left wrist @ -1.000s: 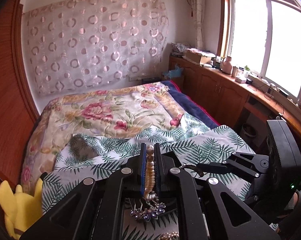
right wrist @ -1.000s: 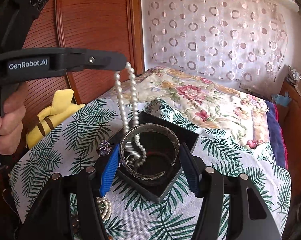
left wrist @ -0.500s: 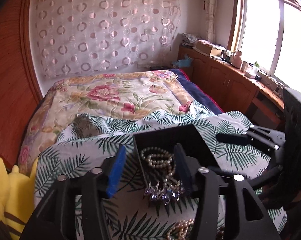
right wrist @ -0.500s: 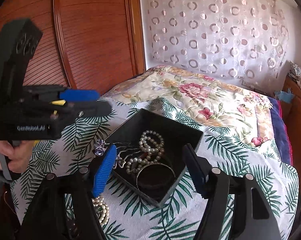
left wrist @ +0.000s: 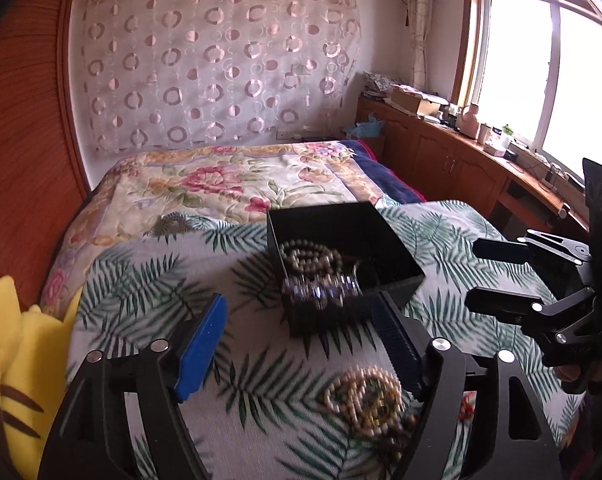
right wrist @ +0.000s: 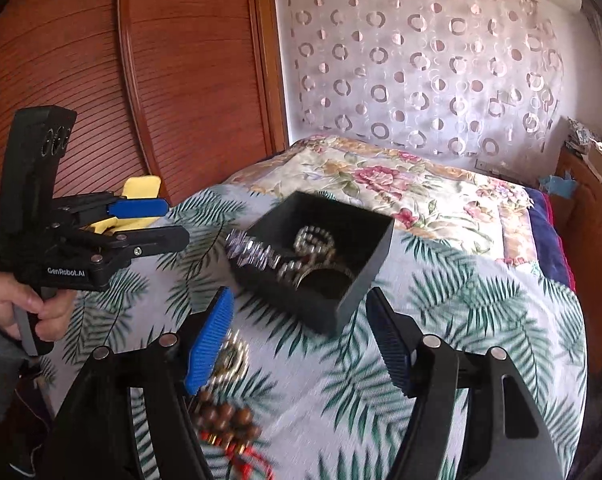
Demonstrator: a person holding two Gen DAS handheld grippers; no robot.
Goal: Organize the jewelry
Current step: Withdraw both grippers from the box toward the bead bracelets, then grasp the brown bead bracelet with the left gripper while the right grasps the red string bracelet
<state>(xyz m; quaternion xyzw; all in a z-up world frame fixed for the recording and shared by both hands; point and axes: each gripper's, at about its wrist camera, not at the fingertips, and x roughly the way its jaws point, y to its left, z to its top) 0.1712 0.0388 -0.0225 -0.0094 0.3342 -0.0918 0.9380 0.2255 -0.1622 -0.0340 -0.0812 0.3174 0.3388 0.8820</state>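
Your left gripper (left wrist: pixel 301 336) and right gripper (right wrist: pixel 301 336) both hover spread wide and empty above the palm-print bedspread (left wrist: pixel 149 280). The black jewelry box (right wrist: pixel 365 268) sits just beyond them, holding a pearl necklace (left wrist: pixel 309 256); a purple hairpiece (right wrist: pixel 251 252) drapes its near-left rim.

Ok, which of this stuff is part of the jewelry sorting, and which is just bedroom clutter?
Job:
black box
pearl necklace inside it
purple crystal piece on its rim
pearl strand on the cloth
wooden beads

Lying about:
yellow plush toy
floral blanket
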